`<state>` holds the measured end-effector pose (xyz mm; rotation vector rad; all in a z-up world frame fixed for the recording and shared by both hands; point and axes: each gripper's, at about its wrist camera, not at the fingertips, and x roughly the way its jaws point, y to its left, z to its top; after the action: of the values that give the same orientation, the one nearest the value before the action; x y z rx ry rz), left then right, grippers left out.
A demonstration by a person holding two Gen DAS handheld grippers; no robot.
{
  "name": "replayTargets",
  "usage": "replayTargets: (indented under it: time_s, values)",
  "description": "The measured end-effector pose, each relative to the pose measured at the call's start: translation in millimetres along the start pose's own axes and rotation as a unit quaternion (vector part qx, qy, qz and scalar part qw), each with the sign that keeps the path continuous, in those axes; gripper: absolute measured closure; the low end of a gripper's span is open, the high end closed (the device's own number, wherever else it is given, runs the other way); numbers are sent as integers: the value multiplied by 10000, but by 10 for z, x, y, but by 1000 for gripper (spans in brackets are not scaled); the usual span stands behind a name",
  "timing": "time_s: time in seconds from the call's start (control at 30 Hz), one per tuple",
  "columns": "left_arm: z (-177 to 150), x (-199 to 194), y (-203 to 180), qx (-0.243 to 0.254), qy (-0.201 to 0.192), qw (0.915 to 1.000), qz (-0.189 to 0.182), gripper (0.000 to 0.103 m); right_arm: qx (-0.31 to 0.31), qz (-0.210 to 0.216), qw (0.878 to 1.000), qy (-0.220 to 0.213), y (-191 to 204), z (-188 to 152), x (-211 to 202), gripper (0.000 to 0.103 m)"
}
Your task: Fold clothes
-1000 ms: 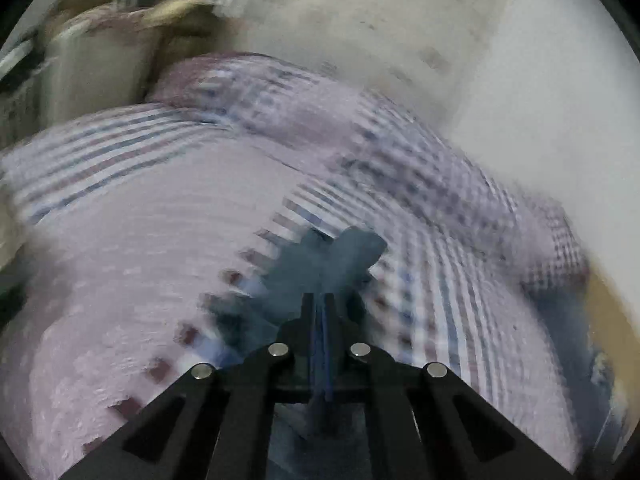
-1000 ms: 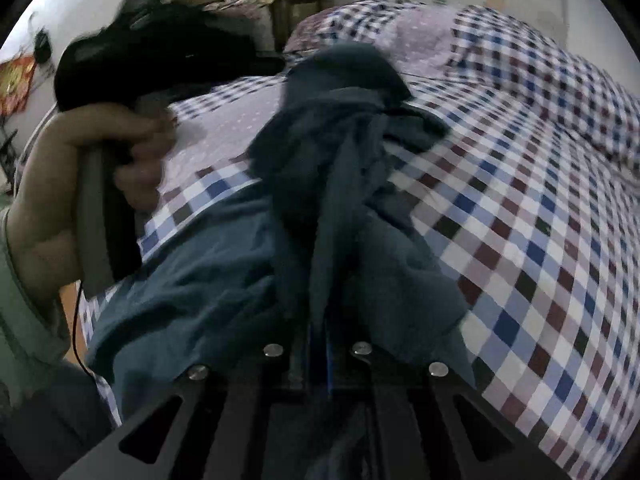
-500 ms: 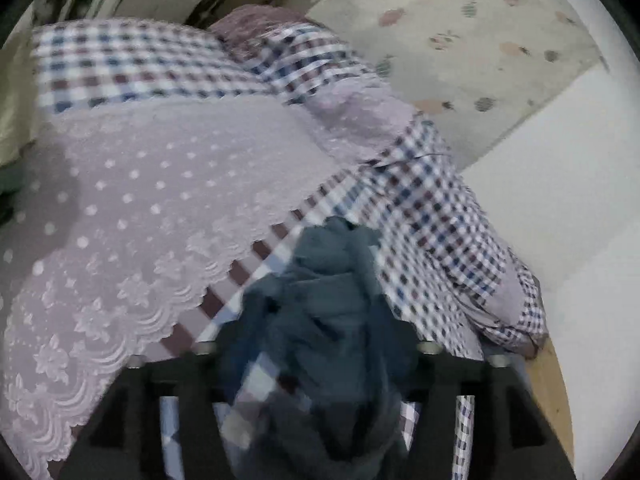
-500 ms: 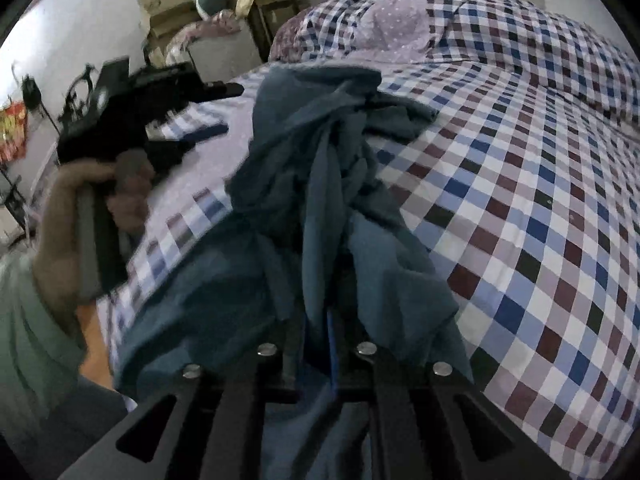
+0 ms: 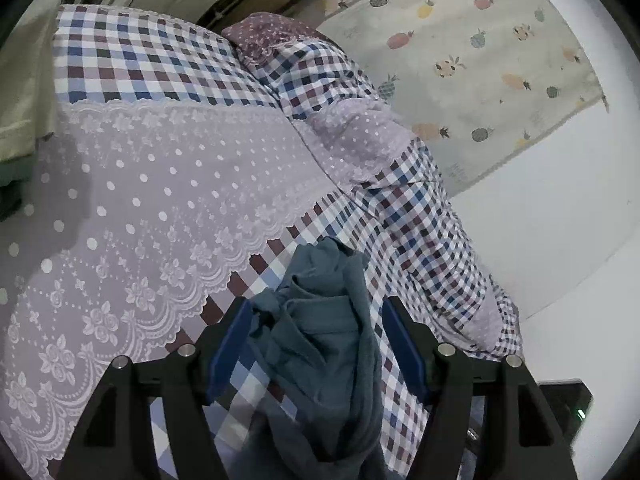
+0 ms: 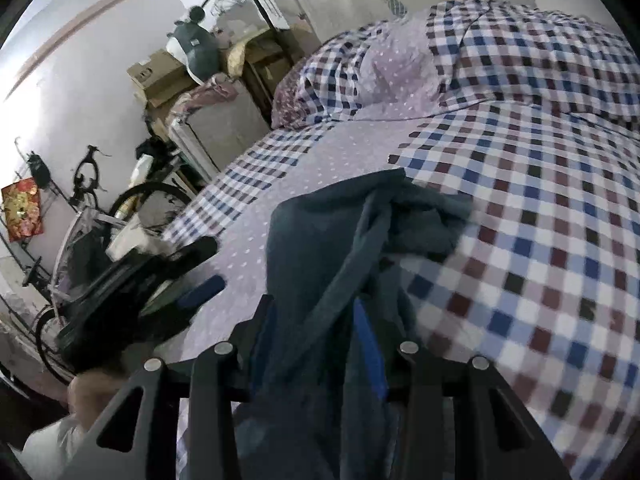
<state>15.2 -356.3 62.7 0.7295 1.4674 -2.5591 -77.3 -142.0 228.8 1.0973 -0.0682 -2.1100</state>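
A dark blue-grey garment (image 6: 352, 264) fills the lower centre of the frame, bunched and draped over the right gripper (image 6: 316, 340) — its blue-padded fingers (image 6: 370, 344) stand apart with cloth lying between them. It rests on a checked bed cover (image 6: 540, 216). At lower left, the left gripper (image 6: 140, 280) sits blurred above a hand (image 6: 94, 392).

Black fingers (image 5: 404, 344) with blue pads, silver screws (image 5: 186, 350)

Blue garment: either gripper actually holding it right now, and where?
Left gripper is open; the blue garment lies loose between its fingers. Right gripper: fabric drapes over it, so any hold cannot be told.
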Motion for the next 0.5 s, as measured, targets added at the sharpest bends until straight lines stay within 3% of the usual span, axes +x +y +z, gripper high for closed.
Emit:
replayTargets:
  time_s: [0.17, 0.27, 0.37, 0.5]
  values:
    - [26, 1, 18, -80, 2, 9999, -82, 32, -81, -452, 9982, 380, -51, 135, 478, 64]
    - [25, -7, 12, -93, 4, 9999, -93, 32, -53, -498, 9975, 492, -111, 131, 569, 100]
    - [17, -19, -2, -89, -5, 9999, -92, 32, -6, -554, 9985, 50, -209, 191, 346, 101]
    - [6, -36, -20, -85, -18, 9999, -91, 32, 247, -922, 9921, -815, -481, 329, -336, 101]
